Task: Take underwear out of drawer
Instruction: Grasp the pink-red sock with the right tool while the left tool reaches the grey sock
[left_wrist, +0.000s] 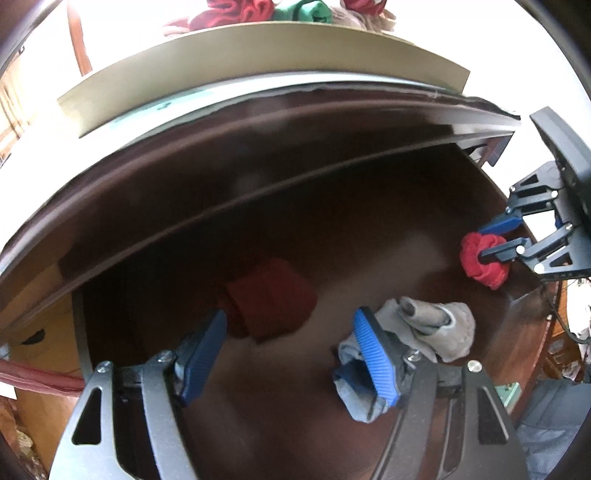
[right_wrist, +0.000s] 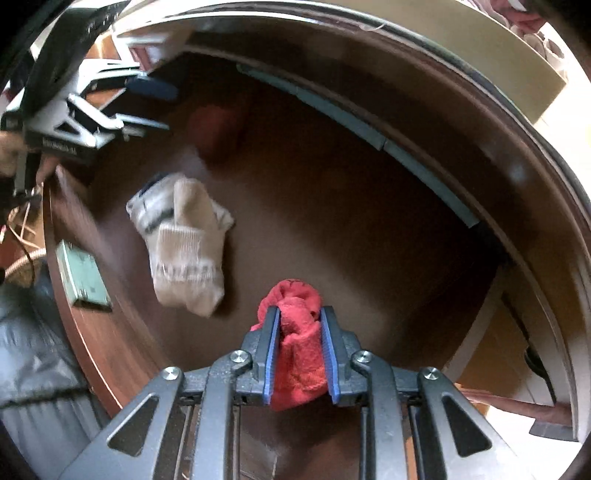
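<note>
The dark brown drawer (left_wrist: 332, 229) is open below me. My right gripper (right_wrist: 300, 314) is shut on a bright red rolled garment (right_wrist: 301, 350) and holds it above the drawer floor; it also shows in the left wrist view (left_wrist: 484, 264). My left gripper (left_wrist: 290, 328) is open and empty over the drawer. A dark red folded garment (left_wrist: 271, 299) lies between and beyond its fingers. A grey-white bundle of socks (left_wrist: 424, 332) lies on the drawer floor by its right finger, also in the right wrist view (right_wrist: 184, 240).
The cabinet top (left_wrist: 258, 74) above the drawer carries a beige board with red and green garments (left_wrist: 299, 11) piled on it. A pale green box (right_wrist: 83, 275) sits outside the drawer's front. The drawer's side rail (right_wrist: 406, 151) runs along the right.
</note>
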